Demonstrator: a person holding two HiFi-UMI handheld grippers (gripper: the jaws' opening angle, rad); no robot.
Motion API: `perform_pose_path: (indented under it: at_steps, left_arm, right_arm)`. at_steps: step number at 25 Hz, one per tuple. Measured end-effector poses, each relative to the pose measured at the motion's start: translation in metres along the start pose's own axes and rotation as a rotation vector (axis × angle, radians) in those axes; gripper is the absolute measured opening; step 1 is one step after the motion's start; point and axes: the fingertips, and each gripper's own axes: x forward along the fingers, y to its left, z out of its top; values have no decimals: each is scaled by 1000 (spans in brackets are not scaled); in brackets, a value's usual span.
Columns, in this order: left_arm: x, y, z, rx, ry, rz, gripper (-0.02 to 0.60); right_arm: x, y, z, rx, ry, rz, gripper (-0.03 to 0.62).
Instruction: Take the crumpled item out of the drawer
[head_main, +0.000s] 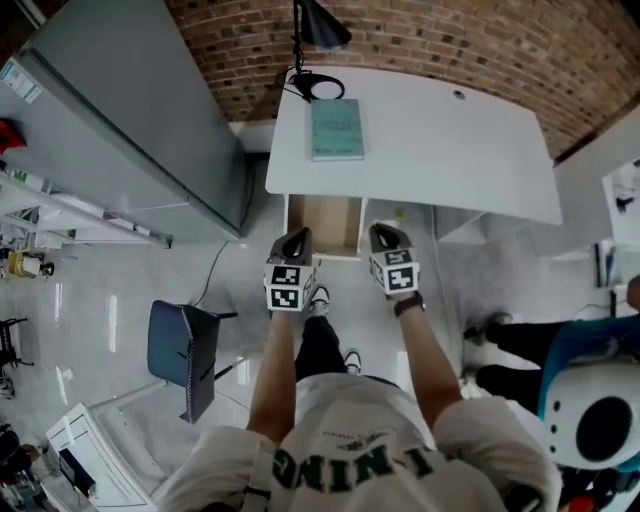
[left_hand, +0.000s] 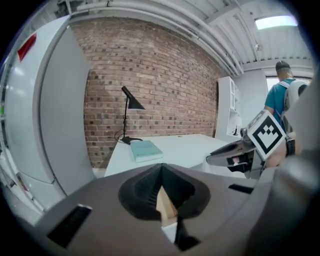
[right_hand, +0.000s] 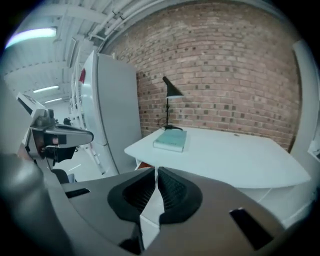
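An open wooden drawer (head_main: 325, 222) sticks out from under the front edge of the white desk (head_main: 450, 150). What shows of its inside is bare wood, and no crumpled item can be made out in any view. My left gripper (head_main: 296, 238) hovers at the drawer's front left corner with its jaws together and nothing between them (left_hand: 161, 169). My right gripper (head_main: 386, 234) hangs just right of the drawer's front. Its jaws (right_hand: 156, 174) stand almost touching and hold nothing.
A teal book (head_main: 336, 128) and a black desk lamp (head_main: 312, 40) sit on the desk's left part. A tall grey cabinet (head_main: 130, 120) stands to the left and a blue chair (head_main: 185, 355) behind on the left. Another person (head_main: 560, 350) stands at the right.
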Motion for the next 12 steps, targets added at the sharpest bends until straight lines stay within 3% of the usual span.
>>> perform_pose_path:
  at_steps: [6,12]
  left_arm:
    - [-33,-34,57,36,-86,29,-2]
    - [-65,-75,105,59,-142,33,-2]
  right_arm:
    - [-84,-37,47,32,-160,-110,20]
    - [-161,-39,82,41,-294,-133,20]
